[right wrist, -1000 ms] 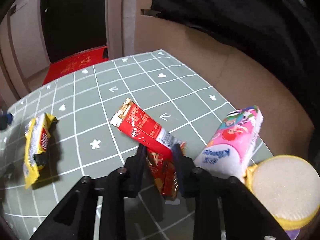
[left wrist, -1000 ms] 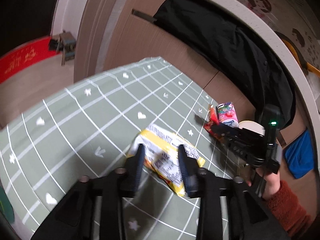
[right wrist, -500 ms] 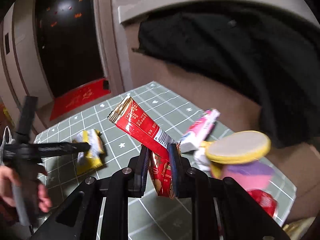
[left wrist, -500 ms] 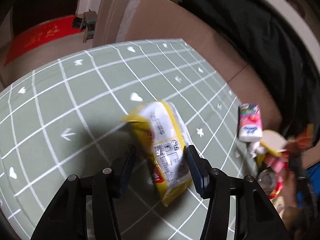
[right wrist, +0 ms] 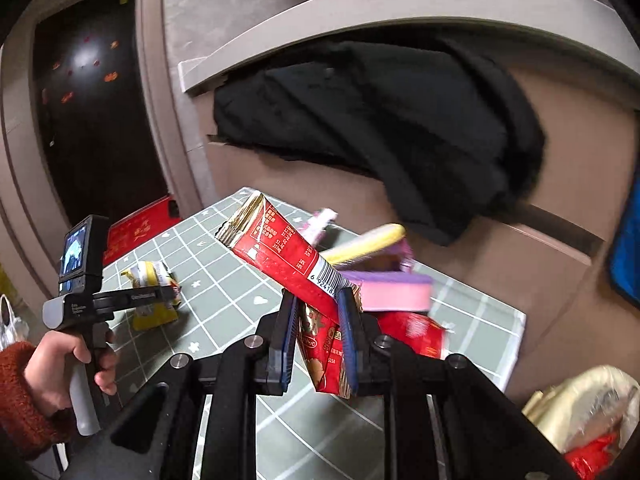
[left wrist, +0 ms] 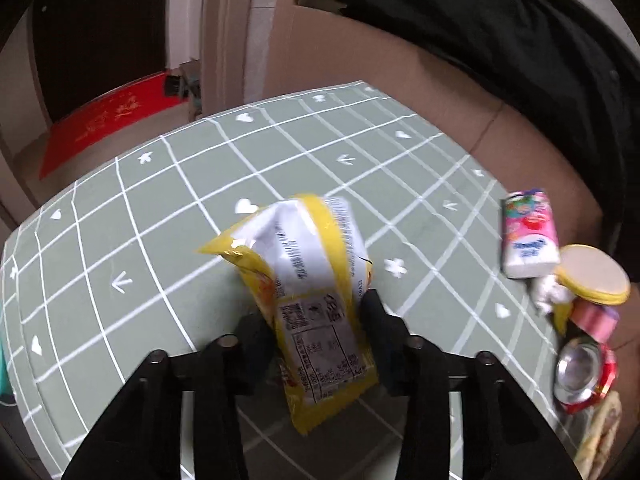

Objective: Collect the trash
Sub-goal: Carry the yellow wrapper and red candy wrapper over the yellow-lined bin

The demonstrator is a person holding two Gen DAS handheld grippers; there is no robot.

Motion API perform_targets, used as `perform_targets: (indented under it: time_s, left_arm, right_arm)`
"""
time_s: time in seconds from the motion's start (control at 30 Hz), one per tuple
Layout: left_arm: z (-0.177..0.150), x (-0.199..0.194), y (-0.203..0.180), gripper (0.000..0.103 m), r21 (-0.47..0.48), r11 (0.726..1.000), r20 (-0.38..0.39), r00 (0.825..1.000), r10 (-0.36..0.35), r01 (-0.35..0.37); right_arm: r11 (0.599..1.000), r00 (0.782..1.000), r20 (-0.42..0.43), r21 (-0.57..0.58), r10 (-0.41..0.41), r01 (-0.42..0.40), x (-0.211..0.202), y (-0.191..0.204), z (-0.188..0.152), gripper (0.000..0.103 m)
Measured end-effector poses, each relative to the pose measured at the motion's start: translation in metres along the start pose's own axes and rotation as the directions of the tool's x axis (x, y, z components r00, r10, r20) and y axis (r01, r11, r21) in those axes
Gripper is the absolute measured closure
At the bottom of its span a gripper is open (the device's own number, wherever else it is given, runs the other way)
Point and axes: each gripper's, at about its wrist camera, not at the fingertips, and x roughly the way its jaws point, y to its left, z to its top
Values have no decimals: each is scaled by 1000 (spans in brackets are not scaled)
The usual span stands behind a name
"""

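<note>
My left gripper (left wrist: 316,316) is shut on a yellow and white snack packet (left wrist: 308,288) and holds it tilted up off the green grid tablecloth (left wrist: 160,208). From the right wrist view the same packet (right wrist: 154,294) sits in the left gripper (right wrist: 170,292) near the table's left side. My right gripper (right wrist: 318,312) is shut on a long red wrapper (right wrist: 292,258) and holds it well above the table. A pink tissue pack (left wrist: 528,238), a yellow-topped round sponge (left wrist: 592,274) and a red can (left wrist: 586,372) lie at the table's right edge.
A pink and purple sponge (right wrist: 394,292) and another red packet (right wrist: 412,330) lie just behind my right fingers. A bag of collected trash (right wrist: 584,412) hangs at lower right. A black coat (right wrist: 380,120) drapes over the brown cabinet behind the table. A red mat (left wrist: 104,118) lies on the floor.
My left gripper closed on the yellow packet and lifted its end off the cloth. My right gripper rose higher with the red wrapper, away from the pile at the table's right edge.
</note>
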Motion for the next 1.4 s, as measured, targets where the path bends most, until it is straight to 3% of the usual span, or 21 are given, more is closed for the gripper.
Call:
perform_targets:
  time_s: [0.13, 0.27, 0.4, 0.6, 0.83, 0.93, 1.2, 1.4]
  left_arm:
    - [-7, -31, -25, 73, 82, 996, 77, 996, -46, 40]
    - [-12, -74, -57, 74, 168, 979, 149, 979, -141, 115]
    - [-25, -125, -93, 74, 273, 942, 205, 945, -256, 196]
    - [-50, -198, -161, 74, 452, 846, 250, 870, -424, 282]
    - [-80, -249, -228, 74, 587, 725, 208, 798, -565, 360]
    - [-96, -259, -256, 74, 627, 678, 177, 777, -604, 384]
    - [-130, -271, -314, 74, 688, 583, 94, 744, -662, 432]
    - [-157, -261, -342, 74, 699, 522, 3, 728, -686, 489]
  right_arm:
    - [1000, 999, 30, 15, -23, 23, -25, -13, -1, 85]
    - [999, 996, 67, 18, -51, 50, -52, -19, -3, 85]
    - [996, 991, 104, 19, -85, 84, -83, -29, -4, 85]
    - [986, 973, 165, 43, -163, 158, -136, -54, -3, 85]
    - [964, 940, 214, 97, -265, 249, -192, -90, -8, 85]
    - [952, 926, 228, 123, -301, 279, -215, -107, -10, 85]
    - [917, 888, 239, 175, -393, 359, -261, -143, -22, 85]
    - [898, 882, 207, 227, -423, 378, -273, -171, -39, 85]
